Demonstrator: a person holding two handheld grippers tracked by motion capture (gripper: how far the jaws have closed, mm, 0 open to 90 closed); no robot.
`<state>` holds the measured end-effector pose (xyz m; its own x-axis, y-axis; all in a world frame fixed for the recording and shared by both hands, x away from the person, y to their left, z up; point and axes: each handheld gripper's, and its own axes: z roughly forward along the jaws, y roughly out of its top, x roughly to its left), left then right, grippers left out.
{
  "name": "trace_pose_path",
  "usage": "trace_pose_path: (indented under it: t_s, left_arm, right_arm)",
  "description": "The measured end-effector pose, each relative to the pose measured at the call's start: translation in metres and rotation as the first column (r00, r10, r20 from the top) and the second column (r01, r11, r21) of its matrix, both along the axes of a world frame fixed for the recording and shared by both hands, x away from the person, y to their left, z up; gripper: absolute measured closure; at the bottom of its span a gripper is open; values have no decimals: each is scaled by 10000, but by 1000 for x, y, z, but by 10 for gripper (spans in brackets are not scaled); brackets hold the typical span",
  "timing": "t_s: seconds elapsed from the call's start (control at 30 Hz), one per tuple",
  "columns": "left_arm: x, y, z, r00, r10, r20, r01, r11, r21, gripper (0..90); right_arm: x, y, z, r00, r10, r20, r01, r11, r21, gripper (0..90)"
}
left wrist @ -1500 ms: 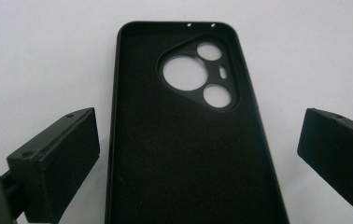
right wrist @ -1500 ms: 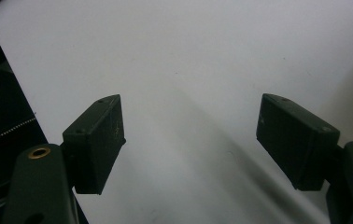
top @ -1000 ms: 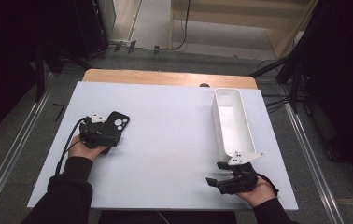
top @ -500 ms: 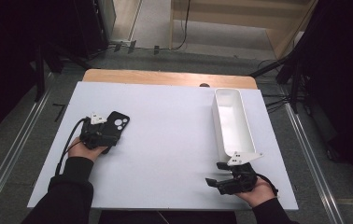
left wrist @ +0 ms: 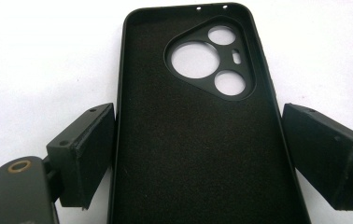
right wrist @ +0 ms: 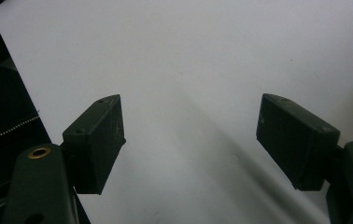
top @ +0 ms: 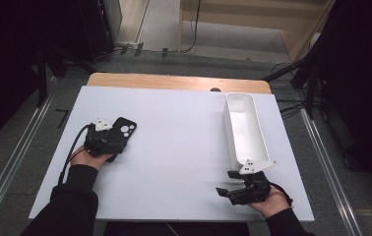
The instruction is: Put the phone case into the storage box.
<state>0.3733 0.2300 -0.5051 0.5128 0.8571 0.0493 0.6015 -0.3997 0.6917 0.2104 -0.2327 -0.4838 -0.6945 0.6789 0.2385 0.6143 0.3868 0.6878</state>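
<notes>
the black phone case (left wrist: 198,135) lies hollow side up on the left part of the white counter (top: 174,147), with its camera cutouts at the far end. its near end is cut off at the bottom of my left gripper view, and in the high view my left tongs (top: 106,143) and hand (top: 88,158) cover its near half. my left tongs (left wrist: 198,158) sit spread, one jaw on each long side of the case; the left jaw is at the case's edge and the right one stands just apart, so they aren't clamped on it. my right tongs (top: 234,189) rest well apart at the near right, jaws wide open over bare counter (right wrist: 188,70). a long white tray (top: 231,130) lies just beyond them; i can't make out its inside.
</notes>
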Motion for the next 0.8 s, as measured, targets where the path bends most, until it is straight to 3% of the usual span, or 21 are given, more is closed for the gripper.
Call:
trace_pose_path:
  t_s: [0.43, 0.57, 0.8]
  left_arm:
    - [1, 1, 3, 9998, 166, -110, -168, 9996, -211, 142]
    - [1, 4, 7, 9995, 146, -274, -164, 9978, -636, 144]
    - [-1, 3, 14, 10000, 36, 49, -32, 9975, -704, 145]
  right_arm:
    - [0, -1, 1, 9999, 56, 98, -56, 10000, 76, 218]
    - [0, 0, 1, 9999, 74, 112, -75, 9999, 67, 218]
    - [0, 0, 1, 9999, 86, 111, -87, 9999, 83, 218]
